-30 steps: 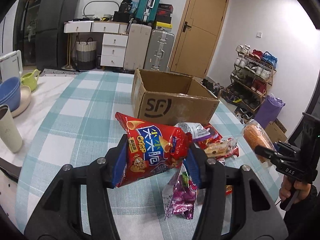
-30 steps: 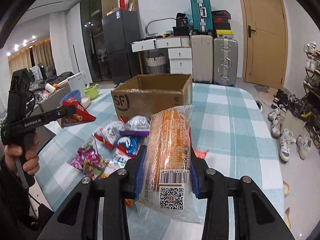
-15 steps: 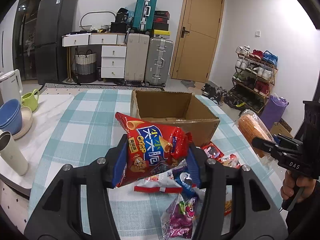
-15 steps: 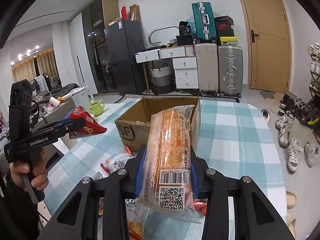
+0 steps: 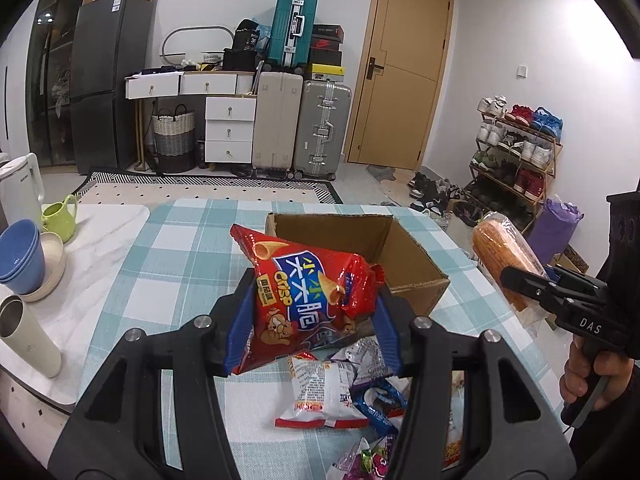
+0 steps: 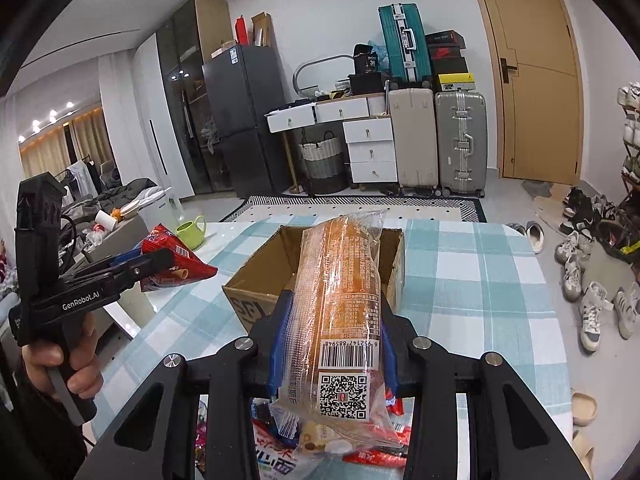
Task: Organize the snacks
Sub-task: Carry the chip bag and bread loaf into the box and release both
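Note:
My left gripper [image 5: 312,320] is shut on a red crisp bag [image 5: 308,296] and holds it in the air just in front of the open cardboard box [image 5: 416,268]. My right gripper [image 6: 332,332] is shut on a long clear-wrapped orange bread pack [image 6: 340,300], also raised before the box [image 6: 256,280]. The bread pack [image 5: 500,256] shows at the right in the left wrist view, and the red bag [image 6: 176,260] at the left in the right wrist view. Loose snack packets [image 5: 324,392] lie on the checked tablecloth below.
Stacked blue bowls [image 5: 20,256], a green jug [image 5: 60,216], a white kettle [image 5: 20,188] and a beige tumbler [image 5: 28,336] stand at the table's left. Suitcases, drawers and a fridge are behind; a shoe rack [image 5: 516,160] is on the right.
Both grippers have risen and moved toward the box with their packs still held; the box's inside now shows from above and the loose snacks have dropped lower in view.

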`<state>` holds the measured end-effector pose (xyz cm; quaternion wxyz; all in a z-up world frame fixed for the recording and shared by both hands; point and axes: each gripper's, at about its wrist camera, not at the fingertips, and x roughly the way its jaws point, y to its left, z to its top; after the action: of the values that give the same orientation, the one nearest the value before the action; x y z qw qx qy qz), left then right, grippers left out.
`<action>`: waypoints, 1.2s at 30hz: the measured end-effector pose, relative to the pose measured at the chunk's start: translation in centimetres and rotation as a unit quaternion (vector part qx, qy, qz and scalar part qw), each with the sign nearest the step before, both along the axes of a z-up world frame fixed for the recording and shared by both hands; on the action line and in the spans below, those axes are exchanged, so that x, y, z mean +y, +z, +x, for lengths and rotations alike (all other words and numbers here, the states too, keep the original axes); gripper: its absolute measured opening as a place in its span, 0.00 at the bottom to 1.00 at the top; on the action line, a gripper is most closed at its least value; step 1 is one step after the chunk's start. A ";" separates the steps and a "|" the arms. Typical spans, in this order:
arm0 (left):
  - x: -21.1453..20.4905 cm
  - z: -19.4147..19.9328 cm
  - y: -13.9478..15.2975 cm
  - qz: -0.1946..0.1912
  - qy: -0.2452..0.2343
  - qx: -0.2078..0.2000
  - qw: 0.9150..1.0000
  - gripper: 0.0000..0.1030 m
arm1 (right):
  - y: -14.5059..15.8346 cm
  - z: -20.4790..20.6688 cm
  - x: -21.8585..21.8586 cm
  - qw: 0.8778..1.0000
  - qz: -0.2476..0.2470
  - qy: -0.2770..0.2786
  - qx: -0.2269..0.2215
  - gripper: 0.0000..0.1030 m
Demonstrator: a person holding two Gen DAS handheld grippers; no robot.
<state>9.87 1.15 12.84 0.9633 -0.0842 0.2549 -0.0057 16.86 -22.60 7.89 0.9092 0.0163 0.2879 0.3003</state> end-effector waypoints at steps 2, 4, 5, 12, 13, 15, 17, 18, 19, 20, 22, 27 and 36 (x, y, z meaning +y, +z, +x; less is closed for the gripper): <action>0.1 0.7 0.4 0.000 0.004 0.003 1.000 0.49 | 0.2 0.7 0.4 1.000 -0.002 0.000 0.002 0.37; 0.2 1.4 0.7 -0.002 0.004 0.002 1.000 0.49 | 0.4 1.2 0.9 1.000 -0.005 0.004 0.002 0.37; 0.2 1.9 0.8 -0.002 0.002 0.003 1.000 0.49 | 0.3 1.6 1.1 1.000 -0.007 0.004 0.001 0.37; 0.5 5.1 0.5 -0.001 -0.002 0.014 1.000 0.49 | -0.4 4.1 2.0 1.000 -0.009 0.009 0.016 0.37; 0.6 5.6 0.4 0.000 -0.002 0.016 1.000 0.49 | -0.6 4.6 2.2 1.000 -0.010 0.011 0.020 0.37; 0.7 6.7 0.1 -0.001 -0.001 0.021 1.000 0.49 | -1.0 5.3 2.5 1.000 -0.010 0.012 0.024 0.37; 0.7 7.7 -0.2 -0.002 -0.003 0.025 1.000 0.49 | -1.3 6.1 2.8 0.999 -0.009 0.016 0.029 0.37; 0.8 8.2 -0.3 -0.001 -0.003 0.026 1.000 0.49 | -1.5 6.5 2.9 0.999 -0.007 0.018 0.031 0.37; 0.8 8.7 -0.4 -0.001 -0.004 0.028 1.000 0.49 | -1.6 6.9 3.1 0.999 -0.007 0.020 0.032 0.37; 0.7 9.3 -0.5 0.000 -0.004 0.030 1.000 0.49 | -1.8 7.3 3.2 0.999 -0.009 0.021 0.033 0.37; 0.6 10.4 -0.8 0.003 -0.004 0.034 0.999 0.49 | -2.2 8.1 3.5 0.999 -0.009 0.023 0.037 0.37; 0.2 13.0 -1.8 0.004 -0.008 0.045 0.999 0.49 | -3.0 9.7 3.7 0.999 -0.002 0.025 0.038 0.37; -1.4 16.9 -3.9 0.016 -0.024 0.069 0.997 0.49 | -4.2 11.7 4.3 0.999 0.003 0.025 0.044 0.37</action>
<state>26.73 -0.23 8.94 0.9442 -0.0624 0.3228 -0.0188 28.52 -18.29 3.65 0.8880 0.0252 0.3268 0.3227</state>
